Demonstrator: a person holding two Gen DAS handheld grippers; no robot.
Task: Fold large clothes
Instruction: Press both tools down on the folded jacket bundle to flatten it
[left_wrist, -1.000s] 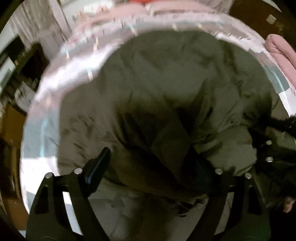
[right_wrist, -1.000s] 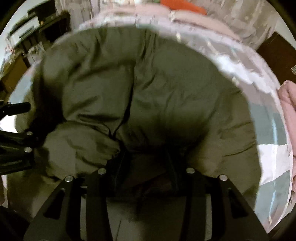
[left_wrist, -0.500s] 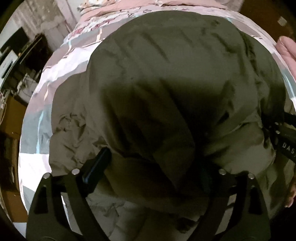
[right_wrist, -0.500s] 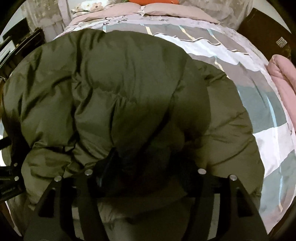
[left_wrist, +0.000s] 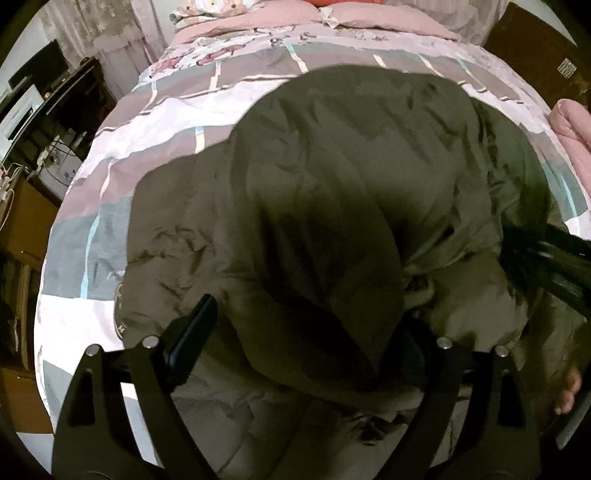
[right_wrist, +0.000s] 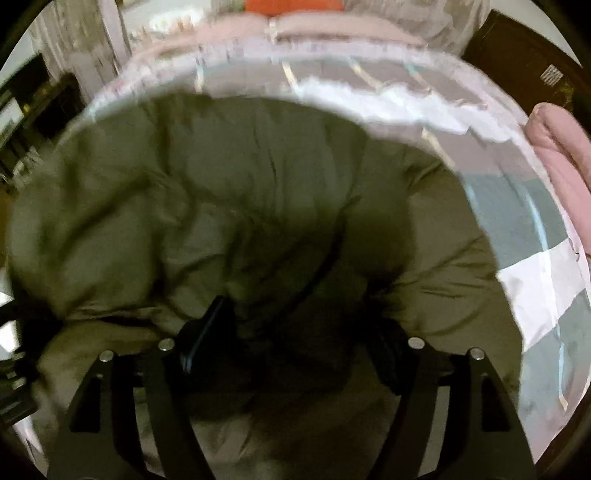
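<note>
Folded over since a second ago, the olive padded jacket (left_wrist: 332, 206) lies heaped on the patchwork bed (left_wrist: 147, 122) as my right gripper (right_wrist: 295, 343), jaws just opening, and wide-spread left gripper (left_wrist: 303, 339) straddle its soft, bulky, slippery folds, best pinched at the hem

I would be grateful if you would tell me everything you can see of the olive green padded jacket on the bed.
The olive green jacket is large, puffy and quilted, of matt, creased fabric. It lies bunched, one part folded over another, on the patchwork bedspread. A pale round patch shows near its left edge. The left gripper stands wide with fabric between its fingers; the right gripper has just been opening, fabric likewise between its fingers.
</note>
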